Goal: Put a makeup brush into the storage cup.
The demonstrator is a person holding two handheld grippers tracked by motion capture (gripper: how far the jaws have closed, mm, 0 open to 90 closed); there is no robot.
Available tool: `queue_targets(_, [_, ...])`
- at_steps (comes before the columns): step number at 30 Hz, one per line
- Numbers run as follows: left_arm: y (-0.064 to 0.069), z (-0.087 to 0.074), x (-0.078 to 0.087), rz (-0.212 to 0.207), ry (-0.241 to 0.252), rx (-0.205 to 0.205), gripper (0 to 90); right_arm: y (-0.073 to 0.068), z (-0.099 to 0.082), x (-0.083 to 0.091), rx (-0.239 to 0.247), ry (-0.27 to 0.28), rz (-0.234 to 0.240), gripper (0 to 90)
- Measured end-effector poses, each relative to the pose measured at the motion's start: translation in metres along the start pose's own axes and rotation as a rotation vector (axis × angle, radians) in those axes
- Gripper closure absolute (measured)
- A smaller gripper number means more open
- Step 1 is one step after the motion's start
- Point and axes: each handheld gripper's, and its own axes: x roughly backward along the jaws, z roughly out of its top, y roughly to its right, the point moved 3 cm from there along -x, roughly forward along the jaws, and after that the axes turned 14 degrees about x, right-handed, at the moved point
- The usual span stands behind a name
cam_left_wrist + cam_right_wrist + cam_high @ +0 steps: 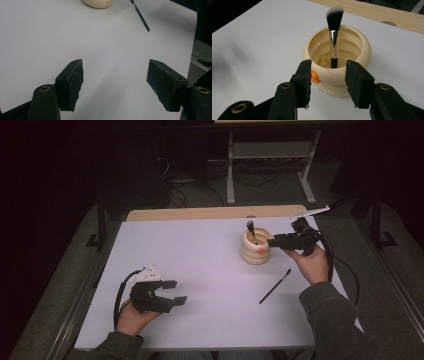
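A cream ribbed pot (256,249) (342,72) with an orange mark stands right of the table's middle; its base also shows in the left gripper view (98,3). A makeup brush (251,231) (334,37) stands in it, bristles up. A thin black pencil-like stick (275,286) (140,15) lies on the table in front of the pot. My right gripper (274,241) (328,75) hovers just right of the pot, open, with the brush handle beyond its pads and untouched. My left gripper (175,291) (115,85) rests low at the front left, open and holding nothing.
The white table top (200,270) has a bare wooden strip (210,213) (374,12) along its far edge. A metal stand (270,155) is on the floor beyond the table. Cables trail from both grippers.
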Motion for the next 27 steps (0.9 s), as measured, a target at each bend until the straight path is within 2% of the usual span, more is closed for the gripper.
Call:
queue_targets(13, [0.001,0.000,-0.001,-0.001,0.002,-0.005,29.1,-0.007,-0.010,0.004,-0.005,-0.008,-0.010,46.2])
queue_targets(16, [0.001,0.000,-0.001,0.000,0.004,-0.002,29.1,-0.010,-0.010,0.006,0.022,-0.009,-0.022,44.1])
queue_targets(20, [0.001,0.000,-0.001,0.002,0.000,-0.006,28.9,-0.015,-0.013,0.010,0.041,-0.012,-0.025,43.9])
queue_targets(27, [0.002,0.000,-0.002,-0.001,-0.002,-0.006,28.9,-0.019,-0.020,0.012,0.032,-0.019,-0.021,43.5])
